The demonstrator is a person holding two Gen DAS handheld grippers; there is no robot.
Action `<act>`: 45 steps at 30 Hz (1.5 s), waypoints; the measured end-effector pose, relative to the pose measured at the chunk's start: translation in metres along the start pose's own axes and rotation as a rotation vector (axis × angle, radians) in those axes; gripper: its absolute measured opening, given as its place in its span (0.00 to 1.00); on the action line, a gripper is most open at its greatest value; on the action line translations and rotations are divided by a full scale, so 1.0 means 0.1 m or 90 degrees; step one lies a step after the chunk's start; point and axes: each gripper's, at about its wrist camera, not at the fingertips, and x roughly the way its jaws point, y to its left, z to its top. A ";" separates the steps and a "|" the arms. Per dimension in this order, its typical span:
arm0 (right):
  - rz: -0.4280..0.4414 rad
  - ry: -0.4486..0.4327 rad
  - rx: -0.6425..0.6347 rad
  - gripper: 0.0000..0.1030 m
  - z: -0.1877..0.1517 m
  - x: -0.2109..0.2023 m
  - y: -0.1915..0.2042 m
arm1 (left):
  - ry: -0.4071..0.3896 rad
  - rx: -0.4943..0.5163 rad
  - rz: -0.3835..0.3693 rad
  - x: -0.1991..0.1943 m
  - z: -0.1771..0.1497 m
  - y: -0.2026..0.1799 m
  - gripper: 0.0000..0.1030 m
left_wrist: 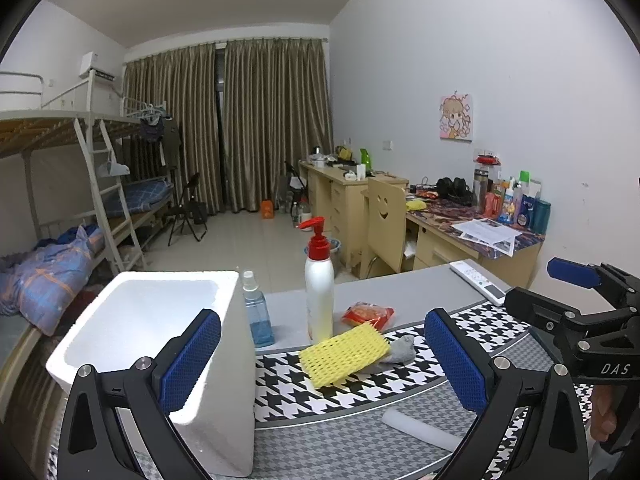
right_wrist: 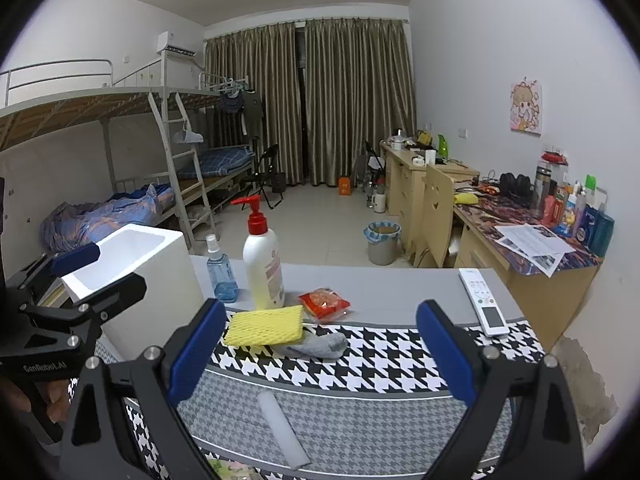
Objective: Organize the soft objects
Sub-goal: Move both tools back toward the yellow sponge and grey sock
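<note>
A yellow foam net sleeve (left_wrist: 344, 354) (right_wrist: 264, 326) lies on the houndstooth cloth, partly over a grey sock (left_wrist: 398, 350) (right_wrist: 320, 345). A white foam strip (left_wrist: 420, 428) (right_wrist: 282, 426) lies nearer on the cloth. A red snack packet (left_wrist: 368, 314) (right_wrist: 324, 303) sits behind them. The white foam box (left_wrist: 160, 328) (right_wrist: 132, 264) stands open-topped at the left. My left gripper (left_wrist: 324, 360) is open and empty, above the cloth short of the yellow sleeve. My right gripper (right_wrist: 320, 356) is open and empty too, facing the sock.
A white pump bottle (left_wrist: 319, 292) (right_wrist: 262, 268) and a blue spray bottle (left_wrist: 256, 312) (right_wrist: 219, 270) stand beside the box. A white remote (left_wrist: 480, 282) (right_wrist: 482, 300) lies at the right on the grey table (right_wrist: 400, 284). Beyond are a chair, desks, bunk beds and a bin.
</note>
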 end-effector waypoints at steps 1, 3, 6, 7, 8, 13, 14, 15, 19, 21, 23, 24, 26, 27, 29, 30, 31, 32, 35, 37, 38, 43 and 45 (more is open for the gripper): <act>0.000 0.001 0.002 0.95 -0.01 0.01 -0.01 | 0.003 0.000 -0.001 0.03 0.00 -0.01 0.99; 0.001 0.005 0.003 0.95 -0.01 0.04 -0.03 | 0.007 0.002 -0.001 0.06 -0.01 -0.03 0.99; 0.000 0.006 0.005 0.95 -0.02 0.05 -0.06 | 0.012 0.008 -0.003 0.10 -0.01 -0.05 0.99; 0.000 0.006 0.006 0.95 -0.02 0.06 -0.07 | 0.013 0.009 -0.003 0.12 -0.01 -0.05 0.99; 0.000 0.007 0.008 0.95 -0.02 0.06 -0.09 | 0.015 0.008 -0.003 0.13 -0.01 -0.05 0.99; -0.007 0.016 0.011 0.95 -0.04 0.11 -0.14 | 0.027 0.005 -0.011 0.20 -0.04 -0.07 0.99; -0.008 0.018 0.012 0.95 -0.04 0.13 -0.15 | 0.030 0.006 -0.012 0.22 -0.04 -0.08 0.99; -0.009 0.018 0.012 0.95 -0.05 0.13 -0.16 | 0.034 0.008 -0.016 0.24 -0.06 -0.09 0.99; -0.008 0.026 0.020 0.95 -0.07 0.18 -0.21 | 0.043 0.009 -0.016 0.31 -0.09 -0.13 0.99; -0.008 0.029 0.024 0.95 -0.07 0.22 -0.23 | 0.048 0.014 -0.017 0.34 -0.12 -0.15 0.99; -0.005 0.033 0.025 0.95 -0.07 0.25 -0.24 | 0.057 0.018 -0.020 0.40 -0.14 -0.19 0.99; -0.005 0.033 0.025 0.95 -0.07 0.25 -0.24 | 0.062 0.018 -0.021 0.43 -0.15 -0.19 0.99; -0.002 0.034 0.025 0.95 -0.08 0.26 -0.25 | 0.067 0.014 -0.026 0.47 -0.18 -0.18 0.99; -0.001 0.035 0.025 0.95 -0.09 0.27 -0.26 | 0.068 0.012 -0.028 0.48 -0.19 -0.18 0.99; -0.002 0.038 0.024 0.95 -0.10 0.28 -0.27 | 0.072 0.008 -0.027 0.53 -0.21 -0.19 0.99; -0.001 0.039 0.024 0.95 -0.10 0.29 -0.27 | 0.073 0.008 -0.028 0.53 -0.22 -0.19 0.99; 0.001 0.041 0.023 0.95 -0.10 0.30 -0.28 | 0.073 0.008 -0.032 0.55 -0.23 -0.20 0.99; 0.002 0.043 0.022 0.95 -0.11 0.31 -0.28 | 0.073 0.011 -0.034 0.56 -0.24 -0.21 0.99; 0.007 0.046 0.019 0.95 -0.12 0.33 -0.28 | 0.079 0.023 -0.036 0.62 -0.25 -0.26 0.99; 0.014 0.051 0.025 0.95 -0.13 0.36 -0.29 | 0.087 0.028 -0.031 0.68 -0.29 -0.28 0.99; 0.017 0.053 0.028 0.95 -0.13 0.37 -0.30 | 0.092 0.029 -0.031 0.70 -0.30 -0.28 0.99; 0.016 0.060 0.029 0.95 -0.14 0.42 -0.30 | 0.095 0.028 -0.027 0.78 -0.34 -0.27 0.99; 0.016 0.065 0.029 0.95 -0.16 0.44 -0.31 | 0.102 0.031 -0.029 0.81 -0.36 -0.28 0.99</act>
